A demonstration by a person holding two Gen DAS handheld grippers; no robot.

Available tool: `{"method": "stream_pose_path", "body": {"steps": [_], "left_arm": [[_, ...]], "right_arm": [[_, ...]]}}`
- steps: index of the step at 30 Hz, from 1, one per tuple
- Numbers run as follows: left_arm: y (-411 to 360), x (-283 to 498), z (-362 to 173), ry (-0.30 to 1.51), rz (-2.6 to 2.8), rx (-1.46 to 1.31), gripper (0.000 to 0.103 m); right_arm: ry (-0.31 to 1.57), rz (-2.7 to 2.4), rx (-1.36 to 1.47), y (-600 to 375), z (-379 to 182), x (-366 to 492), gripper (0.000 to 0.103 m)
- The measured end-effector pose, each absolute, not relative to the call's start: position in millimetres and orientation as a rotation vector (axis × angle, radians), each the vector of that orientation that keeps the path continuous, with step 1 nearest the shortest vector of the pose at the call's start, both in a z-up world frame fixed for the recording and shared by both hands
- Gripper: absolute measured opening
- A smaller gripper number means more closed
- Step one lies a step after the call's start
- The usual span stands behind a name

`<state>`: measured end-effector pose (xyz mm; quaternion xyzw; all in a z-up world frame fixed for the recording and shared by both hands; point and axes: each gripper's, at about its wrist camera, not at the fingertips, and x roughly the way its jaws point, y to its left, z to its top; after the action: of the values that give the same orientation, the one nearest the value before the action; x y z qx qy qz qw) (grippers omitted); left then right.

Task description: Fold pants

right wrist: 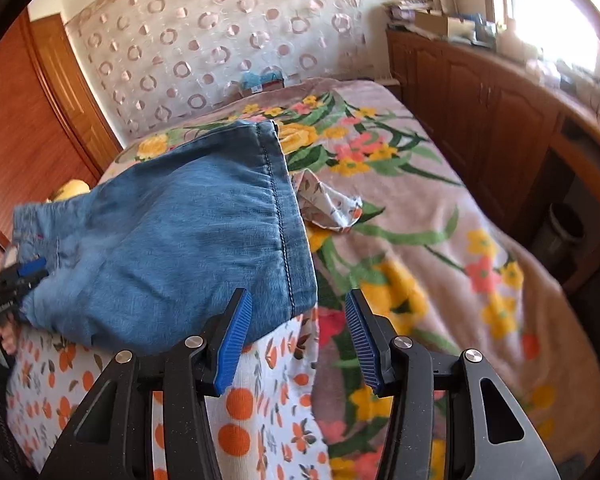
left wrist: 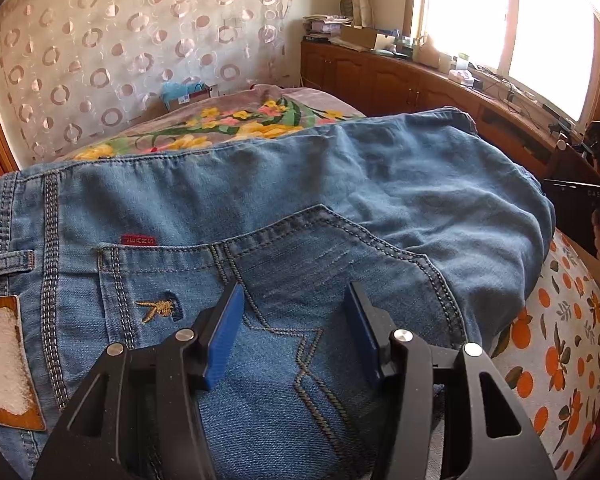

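Denim pants [left wrist: 340, 184]: soft, floppy, fairly heavy; grip hem [right wrist: 288, 232] near orange-print cloth [right wrist: 260, 400]. Left gripper [left wrist: 296, 332] and right gripper [right wrist: 298, 340] both gape empty.

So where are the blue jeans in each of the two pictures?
Left wrist view: the jeans fill the middle and left, back pocket right under the open jaws.
Right wrist view: the jeans sit left of centre, their stitched hem edge running down toward the open jaws.
Shared landmark: the orange-print cloth lies under the jeans in both, on the flowered blanket.
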<state>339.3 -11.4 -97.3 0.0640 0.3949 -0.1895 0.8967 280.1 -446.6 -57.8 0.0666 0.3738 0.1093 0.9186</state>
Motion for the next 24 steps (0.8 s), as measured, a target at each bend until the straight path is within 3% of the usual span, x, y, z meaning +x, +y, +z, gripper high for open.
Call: {"method": "stream_pose_path", "body": {"steps": [7,9,11,16,22,24], "left_arm": [[-17,342,-102,0.831,-0.379,0.159,0.054],[-16,343,-101,0.831,-0.380,0.156,0.054],[-15,342,-101,0.827,-0.379,0.153,0.054],[-14,340,-101,0.822,-0.376,0.150,0.054],[-15,339,-100,0.817,-0.370,0.159,0.054],[-15,335,-97,0.797,-0.360,0.177,0.054]], "right_arm": [[0.799,0.289,0.163,-442,-63,290,0.050],[0.788,0.298,0.156,-440,-59,293,0.026],[0.745,0.282,0.128,-441,-49,291,0.013],[0.554,0.216,0.104,-451,3,280,0.011],[0.741,0.114,-0.027,-436,-27,303,0.012],[0.756,0.114,-0.036,-435,-34,298,0.019]]}}
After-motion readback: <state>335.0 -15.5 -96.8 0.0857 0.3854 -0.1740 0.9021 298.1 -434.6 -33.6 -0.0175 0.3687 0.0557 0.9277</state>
